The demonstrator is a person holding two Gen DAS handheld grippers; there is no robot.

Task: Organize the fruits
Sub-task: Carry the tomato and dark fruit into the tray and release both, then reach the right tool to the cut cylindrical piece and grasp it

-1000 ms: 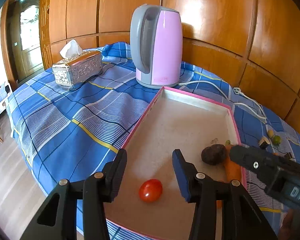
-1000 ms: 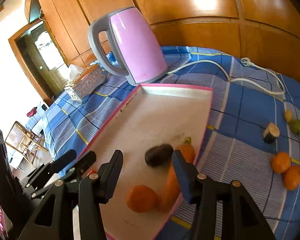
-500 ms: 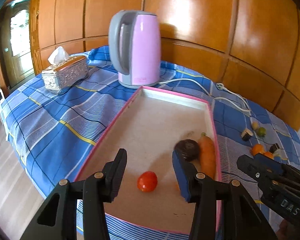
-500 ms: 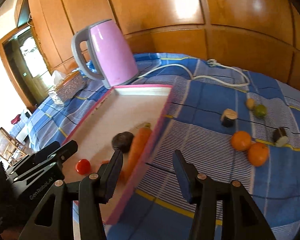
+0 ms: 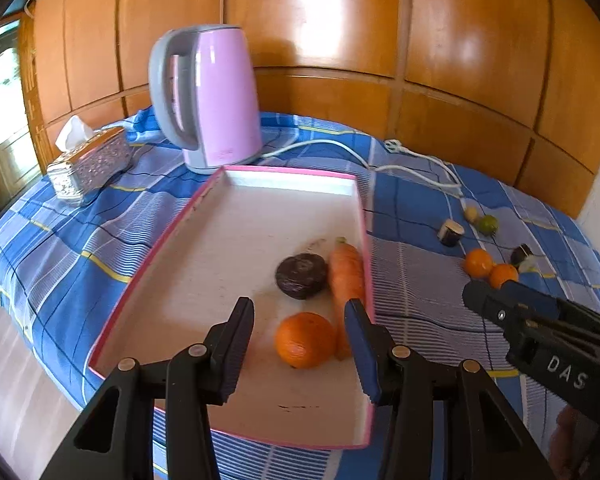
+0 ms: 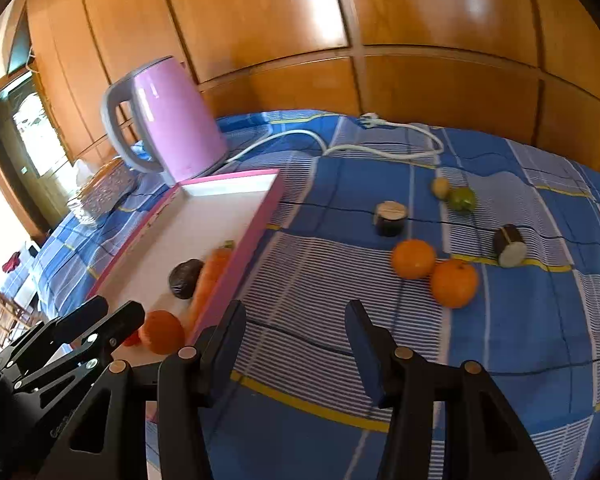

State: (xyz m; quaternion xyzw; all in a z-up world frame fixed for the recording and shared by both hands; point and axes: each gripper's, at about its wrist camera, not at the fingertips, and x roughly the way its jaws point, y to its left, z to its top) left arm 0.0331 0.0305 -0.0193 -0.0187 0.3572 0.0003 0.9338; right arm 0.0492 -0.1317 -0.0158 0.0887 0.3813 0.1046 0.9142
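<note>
I see a blue checked cloth (image 6: pixel 380 320) under glossy wood panelling (image 5: pixel 460 60). The pink-rimmed tray (image 5: pixel 362 216) holds a round orange (image 5: pixel 305 339) beside a tapered carrot (image 5: pixel 346 272) and a dark wrinkled fruit (image 5: pixel 301 275). My left gripper (image 5: pixel 299 342) and right gripper (image 6: pixel 296 346) both gape, empty (two smooth oranges (image 6: pixel 414 258) sit on the cloth).

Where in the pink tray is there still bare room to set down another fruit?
The tray is bare across its far half, toward the kettle, and along its left side. It is crowded at the near right edge, where the carrot, the dark round fruit and the orange cluster.
</note>
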